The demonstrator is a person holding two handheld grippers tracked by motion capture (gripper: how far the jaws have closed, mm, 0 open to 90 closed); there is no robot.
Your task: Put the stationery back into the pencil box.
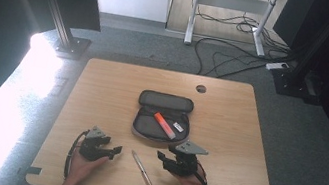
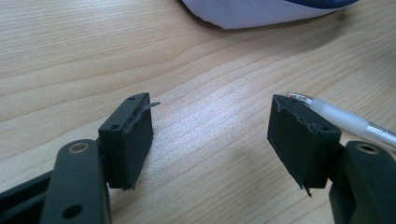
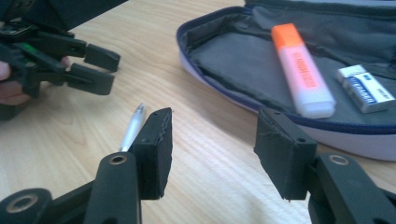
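Both black two-jaw grippers are resting low on the table's near edge w/ jaws spread, nothing between the pads — left gripper (image 1: 115,152) at the left, right gripper (image 1: 161,157) at the right, tips facing each other. Light wooden table (image 1: 226,133) is carrying everything. Grey fabric pencil case (image 1: 147,125) is lying unzipped and flat just beyond the right gripper. Inside it an orange highlighter w/ a pale body (image 1: 164,125) is lying diagonally, a small white eraser (image 1: 177,126) just beside it. Slim silver-and-clear pen (image 1: 142,169) is lying on bare wood between the two grippers, apart from both.
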